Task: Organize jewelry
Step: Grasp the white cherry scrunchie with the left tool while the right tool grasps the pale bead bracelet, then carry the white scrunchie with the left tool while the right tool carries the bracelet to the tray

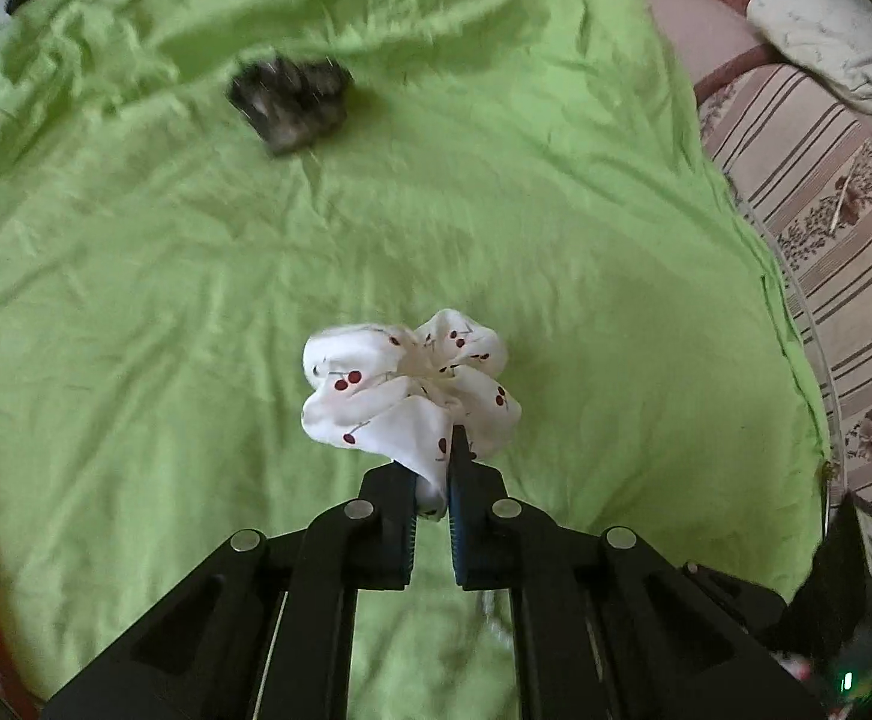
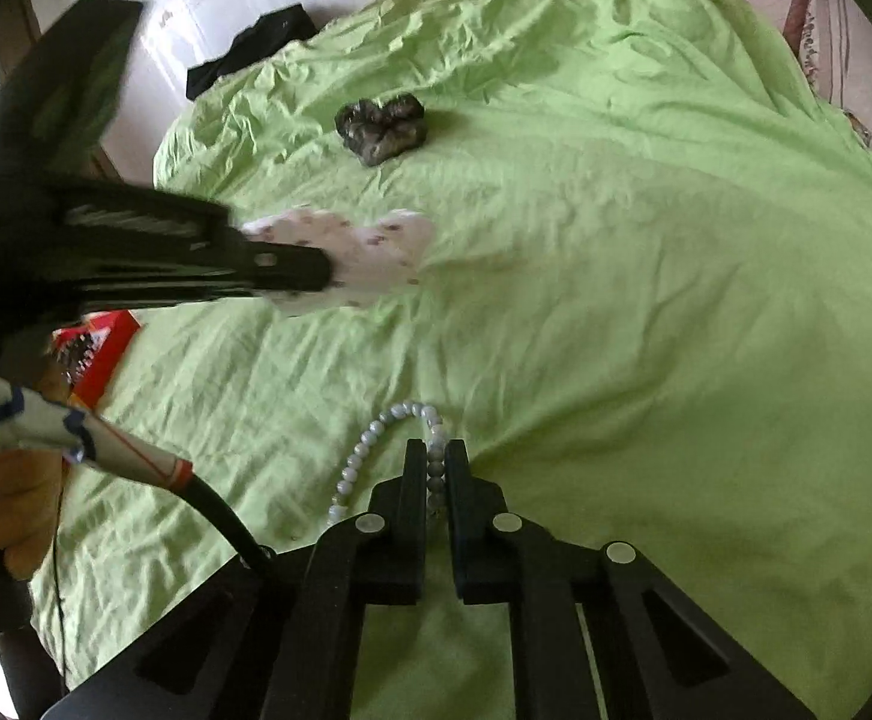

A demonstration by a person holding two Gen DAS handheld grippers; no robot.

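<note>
- I am holding a white scrunchie with a red cherry print in my left gripper, its fingers closed narrowly on a fold of the fabric, the rest of it puffing out beyond the tips above the green sheet.
- I am holding a bead bracelet of pale grey beads in my right gripper, the fingers pinching one side of the loop while the other side is curving out to the left over the sheet.
- A dark scrunchie is lying on the sheet farther ahead, well apart from both grippers; it is blurred in the left wrist view.
- A red box is sitting at the sheet's left edge.
- A striped floral cover and a white pillow are showing past the sheet's right edge.
- A black garment is lying at the sheet's far edge.
</note>
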